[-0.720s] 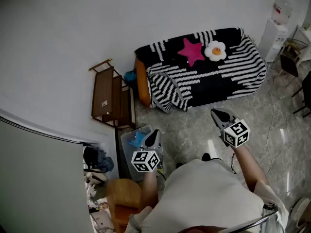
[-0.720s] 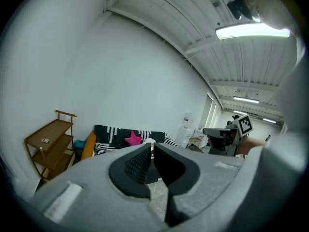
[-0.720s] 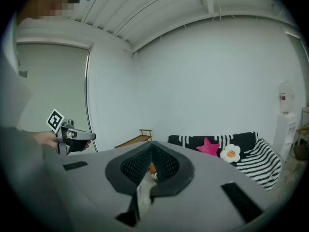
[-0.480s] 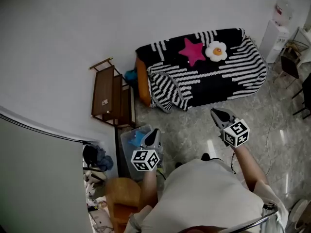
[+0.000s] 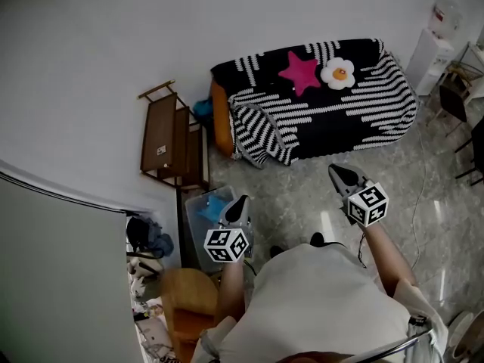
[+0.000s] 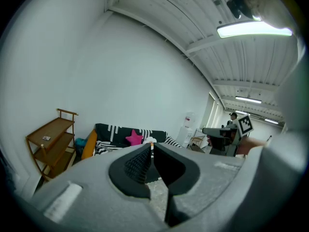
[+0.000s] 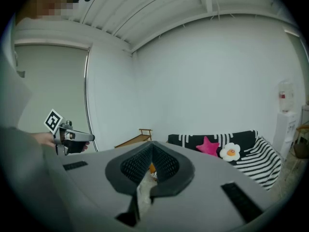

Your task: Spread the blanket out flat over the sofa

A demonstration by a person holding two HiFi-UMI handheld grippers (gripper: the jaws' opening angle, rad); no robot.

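Since the earlier head view, the sofa [image 5: 220, 123] and the wooden shelf [image 5: 170, 146] sit slightly higher in the picture. Both tongs keep almost the same place in front of the person, so the change reads as a shift of the person or the head rather than a reach.

The left tongs [image 5: 243, 198] are closed, tip to tip, with nothing between them. The right tongs [image 5: 333, 170] also appear closed and empty. Both are held out over the floor [image 5: 302, 195], aimed towards the sofa and well apart from it, so no grasp is under way.

The blanket [image 5: 340, 112], black with white stripes, lies over the sofa's back, seat and right end. A pink star cushion [image 5: 300, 72] and an egg-shaped cushion [image 5: 337, 72] rest on it against the back. At the left end the cloth is bunched into a hanging fold [image 5: 261, 131], and the orange side of the sofa is left bare beside it.

Assessment: the spread is largely done. The left fold is the one place that may need pulling flat, which would require walking closer. A clear plastic bin [image 5: 204, 212] stands just beside the left tongs, in the path.
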